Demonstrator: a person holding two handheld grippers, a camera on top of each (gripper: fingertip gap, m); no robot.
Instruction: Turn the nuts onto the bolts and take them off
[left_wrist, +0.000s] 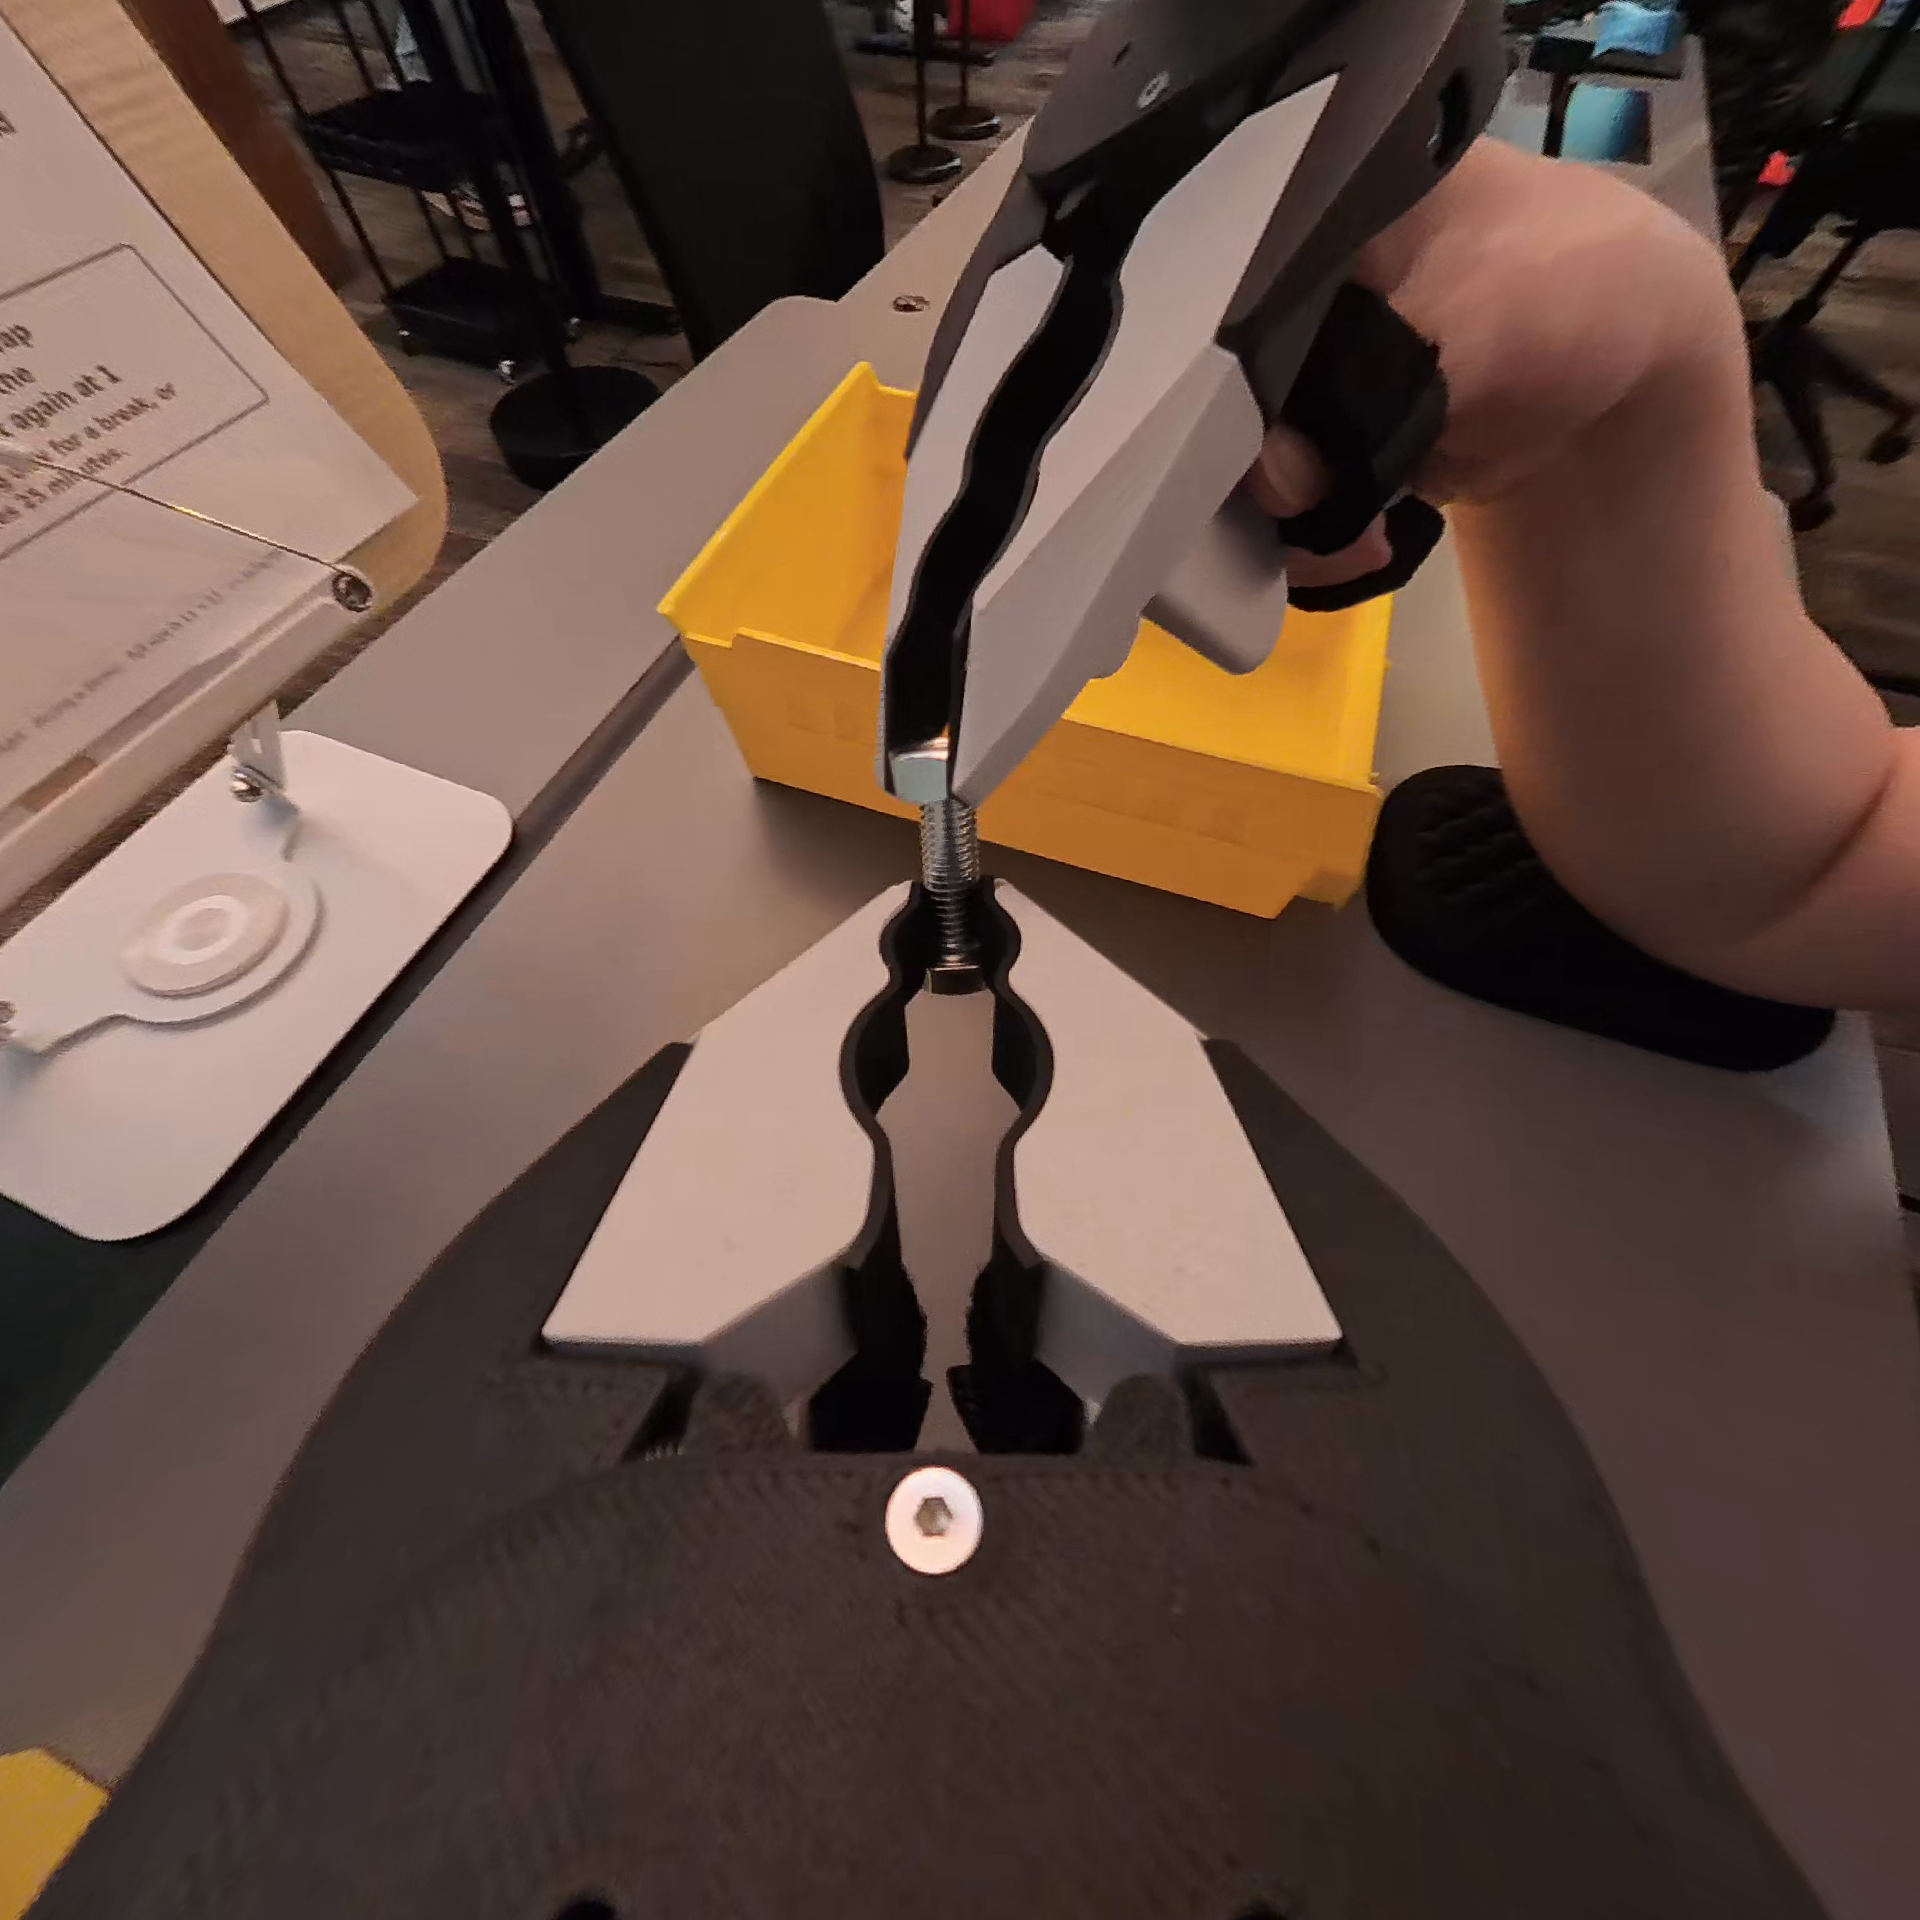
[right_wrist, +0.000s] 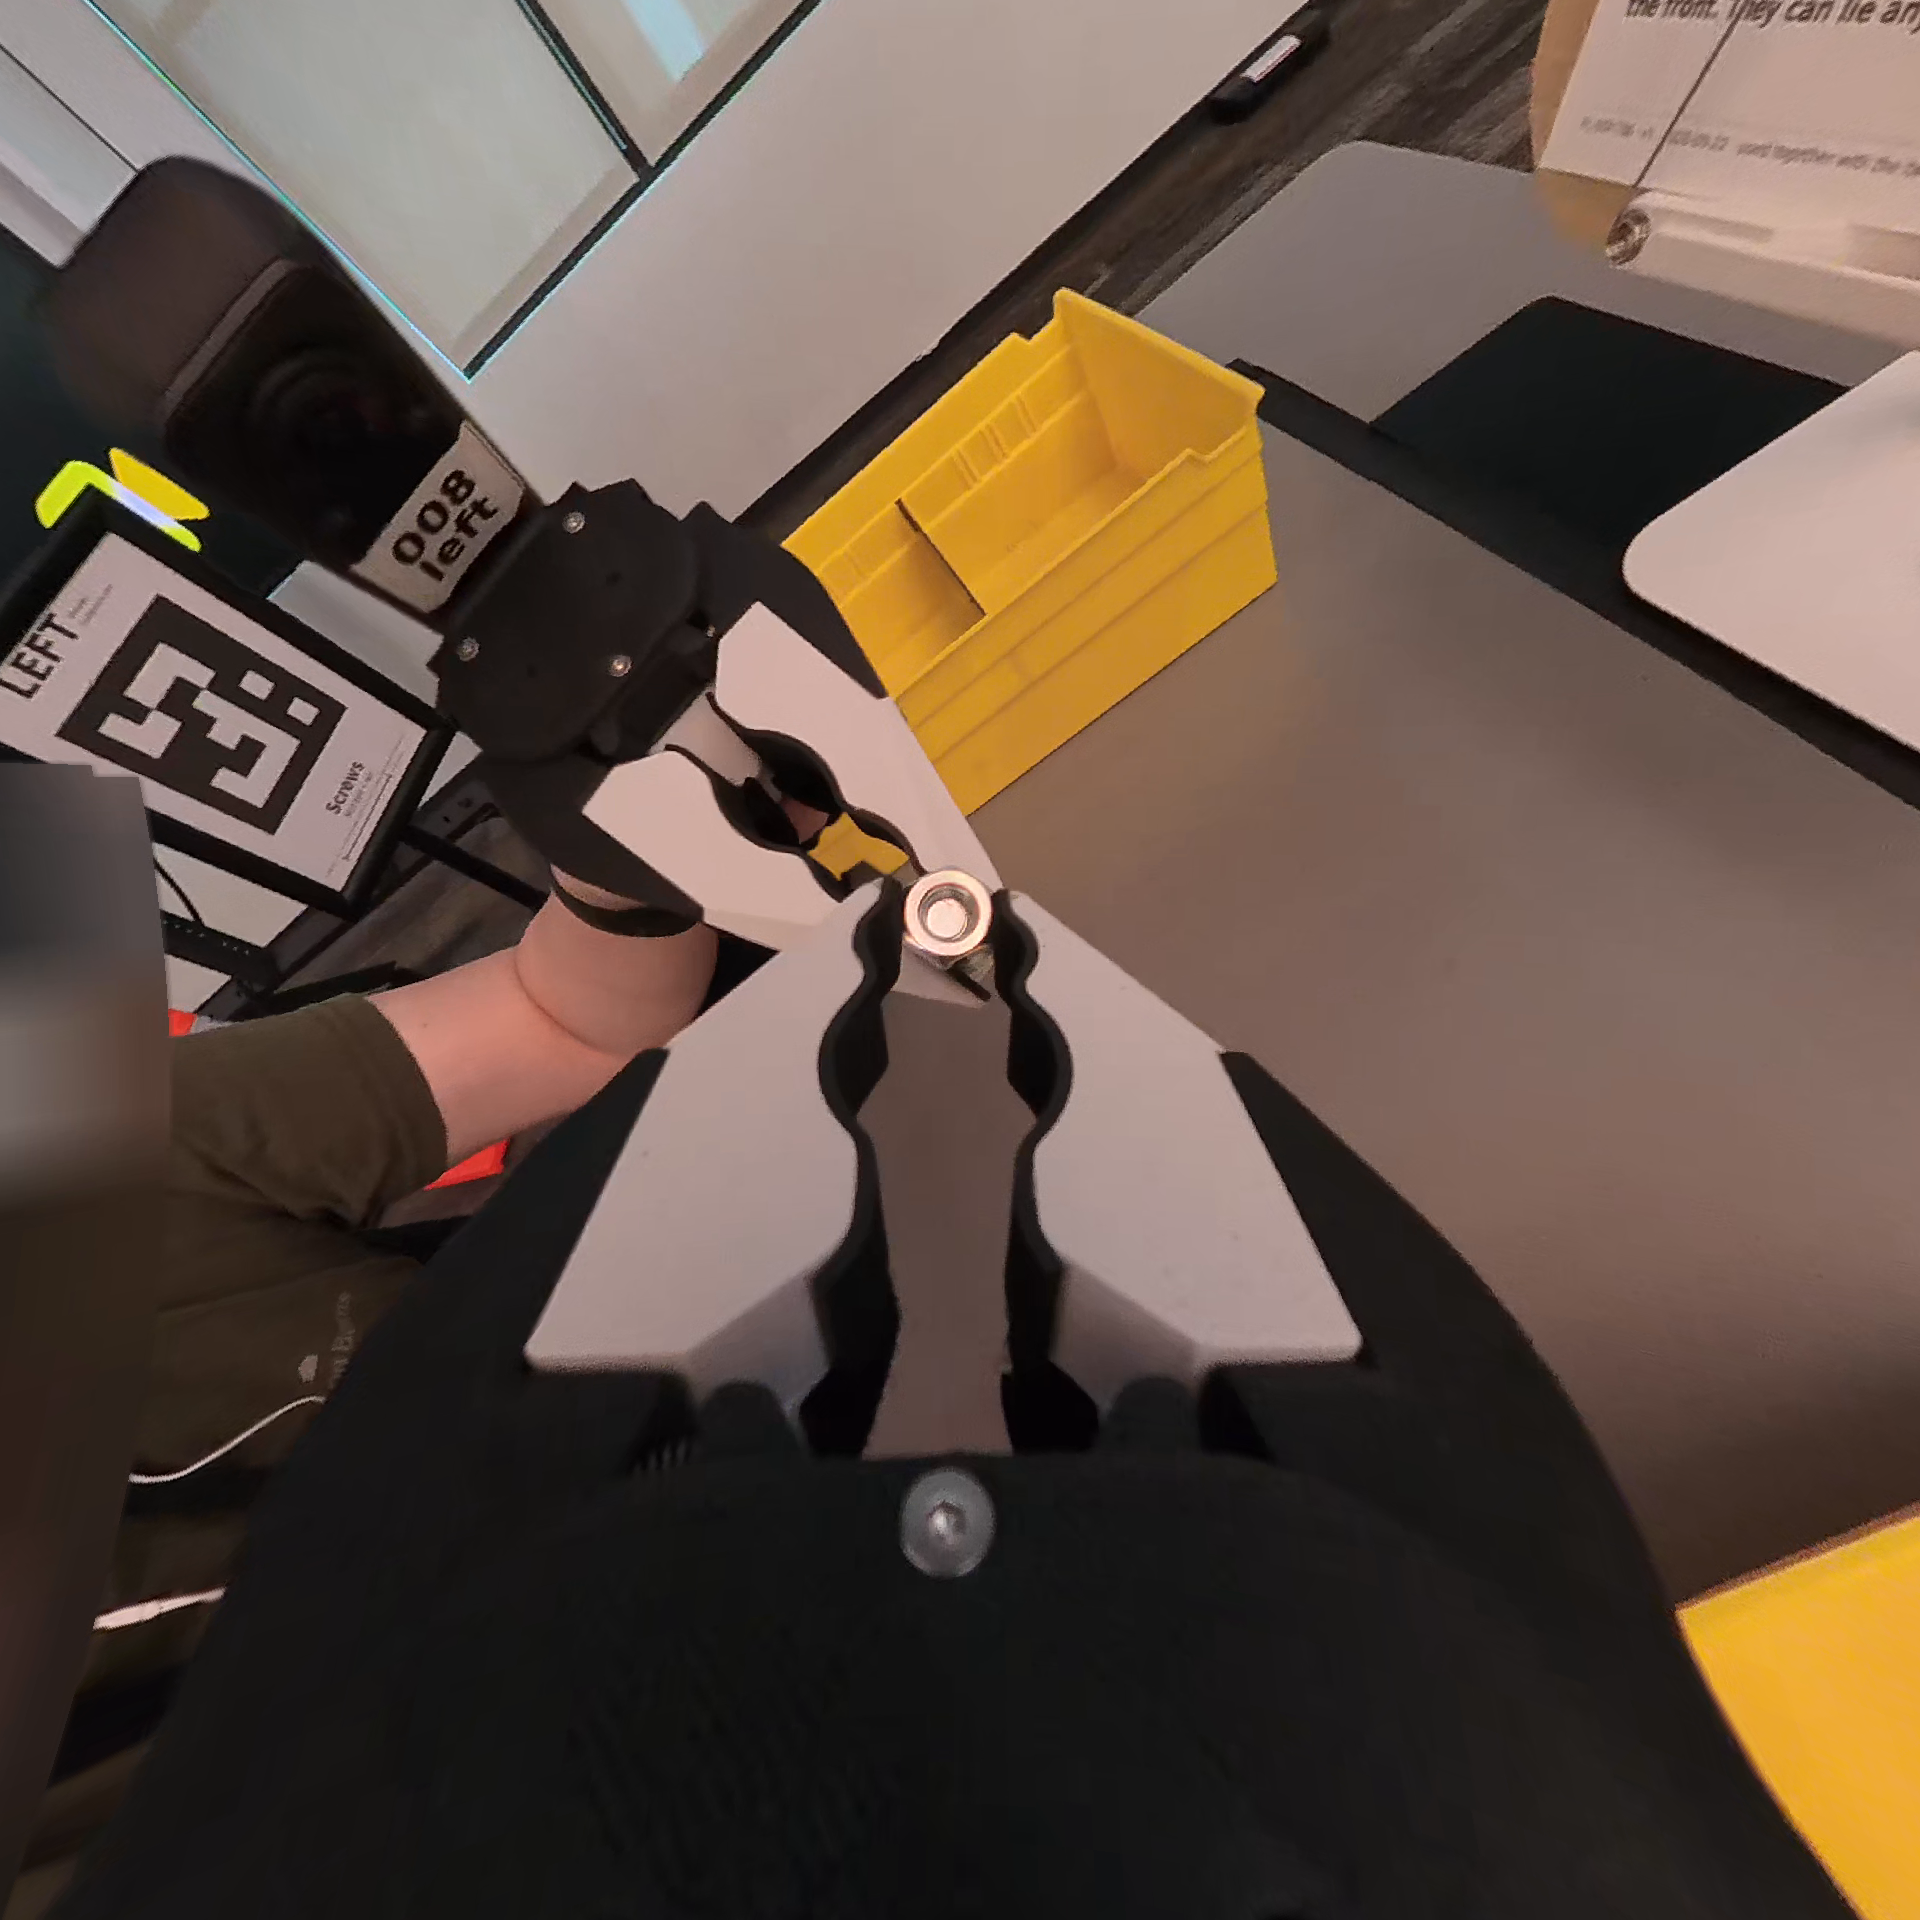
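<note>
The left gripper is clamped on the bolt, threads pointing up, held above the table just in front of the yellow bin. Atop the bolt, the right gripper pinches the bright steel nut; it looks mid-threading, so the next twist wants the nut kept square

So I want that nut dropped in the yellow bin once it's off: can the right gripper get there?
Probably yes. The right gripper holds the nut right in front of the yellow bin, whose top is open, with nothing visible between them.
</note>
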